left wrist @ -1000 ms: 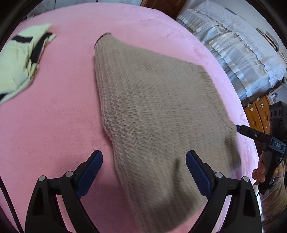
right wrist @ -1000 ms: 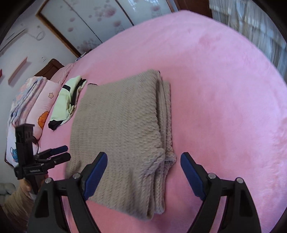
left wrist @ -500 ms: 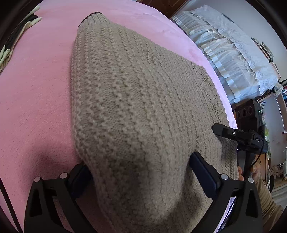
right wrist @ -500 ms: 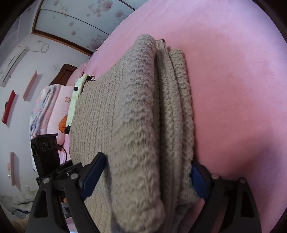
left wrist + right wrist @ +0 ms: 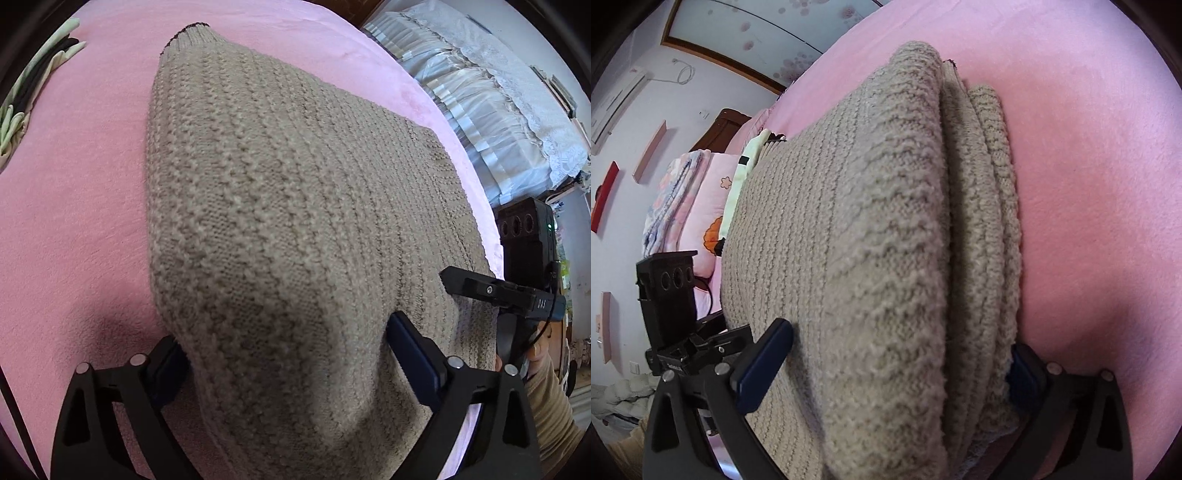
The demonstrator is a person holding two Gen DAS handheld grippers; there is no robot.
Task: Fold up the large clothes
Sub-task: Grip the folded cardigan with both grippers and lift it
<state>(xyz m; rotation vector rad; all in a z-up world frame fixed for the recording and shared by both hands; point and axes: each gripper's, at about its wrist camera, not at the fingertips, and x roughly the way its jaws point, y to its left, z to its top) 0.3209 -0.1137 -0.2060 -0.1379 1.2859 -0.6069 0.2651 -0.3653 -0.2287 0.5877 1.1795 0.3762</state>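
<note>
Left gripper (image 5: 284,354) closing, right gripper (image 5: 897,362) opening, both straddling a soft, bulky sweater (image 5: 295,221) (grab folded edges).

Both hand-held grippers are sitting much lower and closer than a second ago. The left hand-held gripper (image 5: 286,363), earlier hovering clear above the bed, is now straddling the near edge of the folded beige sweater (image 5: 295,206), its jaws closing on the knit. The right hand-held gripper (image 5: 899,360) is likewise straddling the sweater's thick folded edge, its jaws opening wider.
</note>
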